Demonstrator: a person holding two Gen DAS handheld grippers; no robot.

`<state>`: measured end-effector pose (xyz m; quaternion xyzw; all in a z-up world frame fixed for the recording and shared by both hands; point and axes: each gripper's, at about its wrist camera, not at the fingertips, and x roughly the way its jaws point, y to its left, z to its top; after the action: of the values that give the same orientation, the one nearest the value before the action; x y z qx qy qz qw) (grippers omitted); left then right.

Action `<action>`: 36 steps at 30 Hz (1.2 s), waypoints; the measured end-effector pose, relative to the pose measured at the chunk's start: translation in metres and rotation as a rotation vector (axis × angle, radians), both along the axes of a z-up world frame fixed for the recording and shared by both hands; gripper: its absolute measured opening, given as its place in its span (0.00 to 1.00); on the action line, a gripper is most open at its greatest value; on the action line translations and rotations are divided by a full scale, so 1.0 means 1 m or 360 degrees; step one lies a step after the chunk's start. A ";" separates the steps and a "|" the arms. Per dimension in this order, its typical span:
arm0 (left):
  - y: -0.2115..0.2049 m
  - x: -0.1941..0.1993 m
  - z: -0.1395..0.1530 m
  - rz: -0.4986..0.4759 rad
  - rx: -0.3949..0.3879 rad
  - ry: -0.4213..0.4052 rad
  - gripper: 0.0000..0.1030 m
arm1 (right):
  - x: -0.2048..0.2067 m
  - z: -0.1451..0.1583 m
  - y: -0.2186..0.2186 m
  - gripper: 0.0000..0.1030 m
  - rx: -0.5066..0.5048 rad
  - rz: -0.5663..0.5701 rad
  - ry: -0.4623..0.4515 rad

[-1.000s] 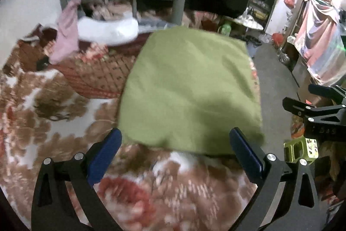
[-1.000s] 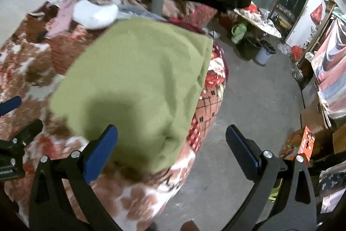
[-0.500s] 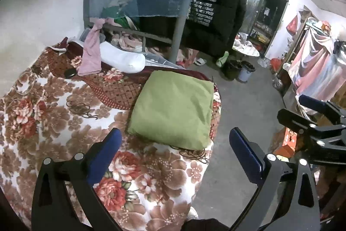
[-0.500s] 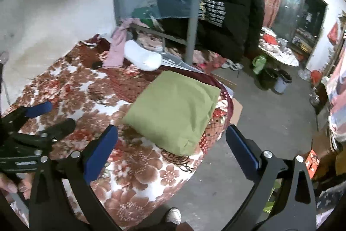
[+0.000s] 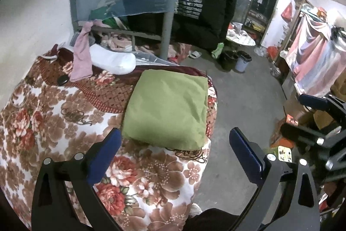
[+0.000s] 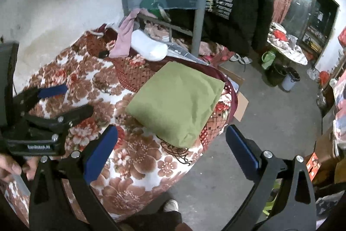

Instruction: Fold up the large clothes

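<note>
Now we hold both grippers, left gripper (image 5: 173, 144) and right gripper (image 6: 170, 142), spread wide and empty, just short of the folded green cloth (image 5: 166, 107) lying ahead on the bed (image 5: 54, 122).

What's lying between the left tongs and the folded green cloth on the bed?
Nothing but bare floral blanket. In the left wrist view the open left tongs sit short of the green cloth.

the olive-green cloth (image 5: 166, 107) lies folded into a thick, neat rectangle, flat on the floral bedspread (image 5: 54, 114) at the bed's outer corner, one side along the edge nearest the floor, surface smooth.
</note>
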<state>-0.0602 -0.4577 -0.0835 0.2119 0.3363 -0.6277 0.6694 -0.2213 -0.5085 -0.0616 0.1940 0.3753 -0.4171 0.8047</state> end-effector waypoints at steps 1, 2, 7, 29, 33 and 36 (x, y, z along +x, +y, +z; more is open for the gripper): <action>-0.002 -0.002 0.002 -0.0014 0.0000 -0.0010 0.95 | -0.001 -0.001 -0.002 0.95 0.0004 -0.0001 0.0003; -0.004 -0.003 0.005 -0.0021 -0.0001 -0.0015 0.95 | -0.003 -0.002 -0.005 0.95 0.0019 -0.0010 0.0000; -0.007 -0.004 0.013 -0.0063 -0.0016 -0.0034 0.95 | -0.008 -0.004 -0.011 0.95 0.0052 -0.0074 -0.0036; -0.016 0.015 0.010 -0.0013 0.0028 -0.0075 0.95 | -0.022 -0.010 -0.032 0.95 0.0079 -0.0194 -0.0066; -0.017 0.013 0.009 -0.0018 0.0037 -0.0083 0.95 | -0.021 -0.008 -0.033 0.95 0.0076 -0.0192 -0.0066; -0.016 0.013 0.009 -0.0020 0.0039 -0.0078 0.95 | -0.020 -0.008 -0.033 0.95 0.0071 -0.0184 -0.0057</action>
<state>-0.0473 -0.4742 -0.0748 0.2374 0.3261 -0.6223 0.6709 -0.2417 -0.5416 -0.0692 0.2408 0.3581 -0.4507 0.7814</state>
